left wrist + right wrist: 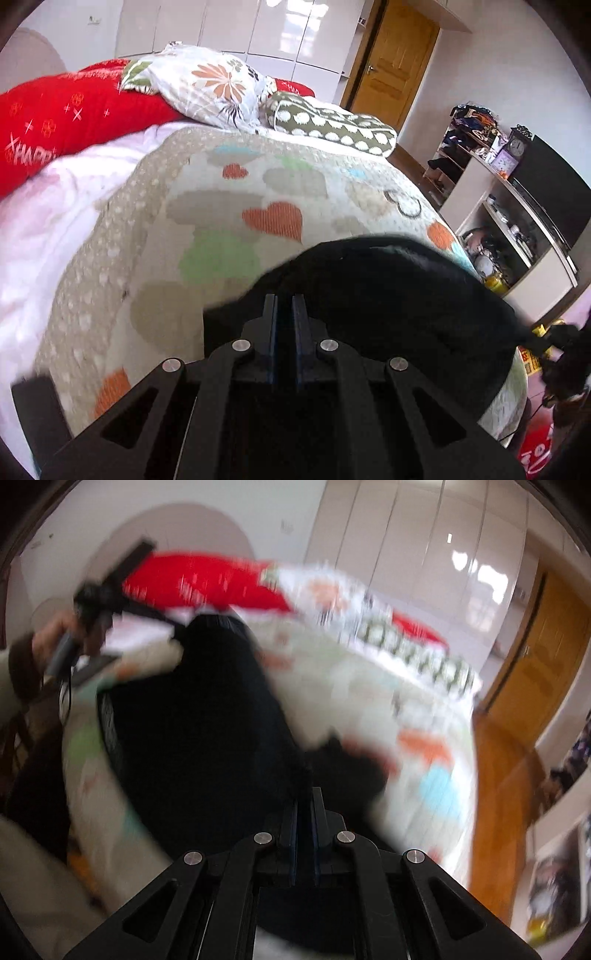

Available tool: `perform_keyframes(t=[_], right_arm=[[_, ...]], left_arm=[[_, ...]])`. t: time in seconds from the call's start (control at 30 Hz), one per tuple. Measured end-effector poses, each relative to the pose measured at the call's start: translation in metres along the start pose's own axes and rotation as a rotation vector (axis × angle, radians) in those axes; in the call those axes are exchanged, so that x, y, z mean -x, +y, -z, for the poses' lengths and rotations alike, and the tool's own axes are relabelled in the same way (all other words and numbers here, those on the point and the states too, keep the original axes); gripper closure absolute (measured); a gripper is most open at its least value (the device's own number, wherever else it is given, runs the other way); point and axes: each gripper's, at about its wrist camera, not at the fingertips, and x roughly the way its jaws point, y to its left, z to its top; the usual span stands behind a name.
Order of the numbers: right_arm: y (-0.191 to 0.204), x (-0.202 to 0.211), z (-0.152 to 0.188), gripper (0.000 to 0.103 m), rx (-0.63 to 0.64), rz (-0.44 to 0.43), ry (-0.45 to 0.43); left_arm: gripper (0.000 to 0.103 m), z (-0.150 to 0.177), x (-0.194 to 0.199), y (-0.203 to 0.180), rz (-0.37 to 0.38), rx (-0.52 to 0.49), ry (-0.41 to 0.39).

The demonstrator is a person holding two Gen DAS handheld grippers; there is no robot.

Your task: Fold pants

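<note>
The black pants (388,295) are held up over a bed covered by a heart-patterned blanket (221,206). My left gripper (285,299) is shut on the pants' edge; its jaws are nearly together with black cloth between them. In the blurred right wrist view the pants (207,720) hang as a dark sheet across the blanket (424,738). My right gripper (306,794) is shut on another edge of the pants. The left gripper (107,590) and the hand holding it show at upper left there. The right gripper (561,354) shows dimly at the right edge of the left wrist view.
Pillows lie at the head of the bed: a red one (66,114), a floral one (210,85) and a green dotted one (332,125). A shelf unit with a clock (517,147) and a wooden door (391,62) stand to the right.
</note>
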Motion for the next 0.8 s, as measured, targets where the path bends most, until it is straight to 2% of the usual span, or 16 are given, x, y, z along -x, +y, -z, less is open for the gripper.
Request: perform_keyframes(t=[0.13, 0.23, 0.27, 0.3, 0.33, 0.37, 0.4, 0.43, 0.5, 0.6, 0.67, 0.8], right_arm=[[-0.017, -0.01, 0.037, 0.098, -0.14, 0.0, 0.078], [-0.029, 0.006, 0.038, 0.093, -0.233, 0.0, 0.041], [-0.03, 0.015, 0.032, 0.083, -0.252, -0.013, 0.002], [-0.029, 0.021, 0.024, 0.064, -0.258, -0.025, -0.035], [-0.025, 0.026, 0.015, 0.051, -0.259, -0.046, -0.077], [-0.016, 0.028, 0.005, 0.027, -0.254, -0.079, -0.123], [-0.003, 0.027, -0.007, 0.023, -0.234, -0.119, -0.16], [0.008, 0.024, -0.016, 0.023, -0.211, -0.15, -0.173], [0.037, 0.011, -0.037, 0.023, -0.148, -0.193, -0.184], [0.081, -0.023, -0.067, 0.027, -0.074, -0.24, -0.202], [0.103, -0.045, -0.08, 0.027, -0.05, -0.255, -0.19], [0.138, -0.09, -0.099, 0.027, 0.017, -0.251, -0.129]], left_arm=[[0.098, 0.035, 0.005, 0.01, 0.004, 0.05, 0.032], [0.098, 0.059, 0.01, 0.023, -0.016, 0.099, 0.058], [0.097, 0.065, 0.013, 0.025, -0.016, 0.111, 0.062], [0.095, 0.069, 0.017, 0.029, -0.017, 0.125, 0.064], [0.083, 0.071, 0.019, 0.031, -0.023, 0.133, 0.061], [0.053, 0.072, 0.023, 0.034, -0.034, 0.143, 0.052], [0.036, 0.071, 0.026, 0.037, -0.042, 0.153, 0.039], [0.021, 0.071, 0.03, 0.041, -0.051, 0.175, 0.003], [0.021, 0.066, 0.034, 0.048, -0.048, 0.208, -0.026], [0.021, 0.055, 0.024, 0.056, -0.045, 0.237, -0.021], [0.021, 0.049, 0.008, 0.059, -0.063, 0.239, 0.008], [0.021, 0.04, -0.024, 0.063, -0.039, 0.254, 0.072]])
